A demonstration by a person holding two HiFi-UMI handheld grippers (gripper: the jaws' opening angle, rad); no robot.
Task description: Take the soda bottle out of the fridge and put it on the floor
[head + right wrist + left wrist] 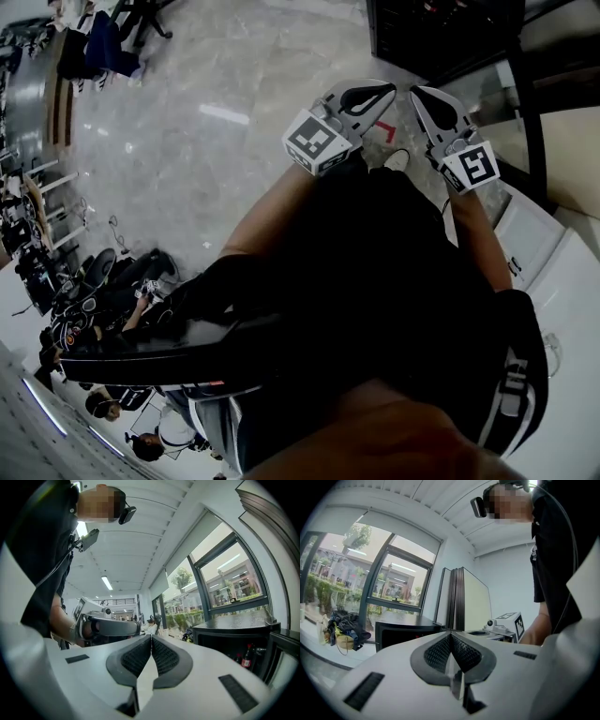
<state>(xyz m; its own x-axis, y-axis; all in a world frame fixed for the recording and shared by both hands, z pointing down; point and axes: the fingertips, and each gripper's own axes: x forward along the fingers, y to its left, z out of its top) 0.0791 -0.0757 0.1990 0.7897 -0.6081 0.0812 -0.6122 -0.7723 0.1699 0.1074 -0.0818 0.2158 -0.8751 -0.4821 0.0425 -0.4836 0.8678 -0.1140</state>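
Observation:
A dark soda bottle (247, 656) with a red label stands inside the black mini fridge (234, 634), low at the right of the right gripper view, with another bottle beside it. In the head view the fridge (441, 33) is at the top right. My left gripper (386, 89) and right gripper (419, 92) hang side by side over the marble floor (216, 112), short of the fridge. Both are shut with nothing between their jaws. The left gripper view shows its shut gripper (451, 634) in front of the fridge (405, 632). The right gripper (151, 637) is likewise closed and empty.
A white cabinet (553, 253) stands at the right, next to a dark door frame (534, 103). A red mark (384, 131) lies on the floor ahead. Desks, chairs and people fill the far left (56, 84). A heap of bags (344, 630) sits by the windows.

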